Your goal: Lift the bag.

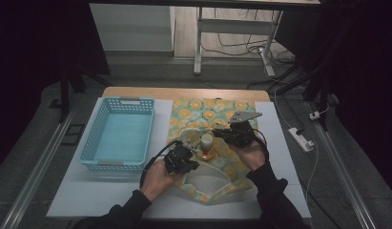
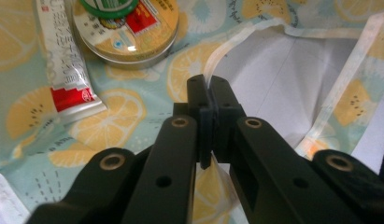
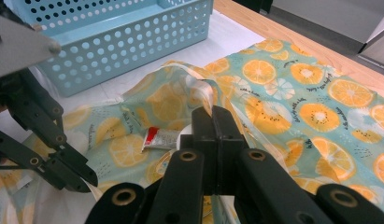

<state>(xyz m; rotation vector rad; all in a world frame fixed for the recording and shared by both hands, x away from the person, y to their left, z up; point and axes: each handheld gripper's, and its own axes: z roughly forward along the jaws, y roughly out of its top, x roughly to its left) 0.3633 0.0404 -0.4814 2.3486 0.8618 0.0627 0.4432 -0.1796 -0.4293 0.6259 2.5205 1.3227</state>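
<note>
A teal cloth (image 1: 203,112) printed with orange slices lies on the white mat, its near part folded up around a round tin (image 1: 205,154) with a small bottle (image 1: 207,141) standing on it. My left gripper (image 1: 195,163) is shut on the cloth's pale hem (image 2: 217,53) at the near left of the tin. My right gripper (image 1: 215,133) is shut on a raised cloth edge (image 3: 203,88) at the tin's far right. In the left gripper view the tin (image 2: 133,39), the bottle's green base (image 2: 108,7) and a white and red tube (image 2: 63,60) lie on the cloth. The tube (image 3: 161,137) also lies ahead of the right jaws.
A light blue perforated basket (image 1: 91,138) stands left of the cloth; its wall (image 3: 124,51) is close behind the raised fold. The mat (image 1: 279,138) lies on a wooden table (image 1: 184,92). Cables and a power strip (image 1: 301,138) lie on the floor at the right.
</note>
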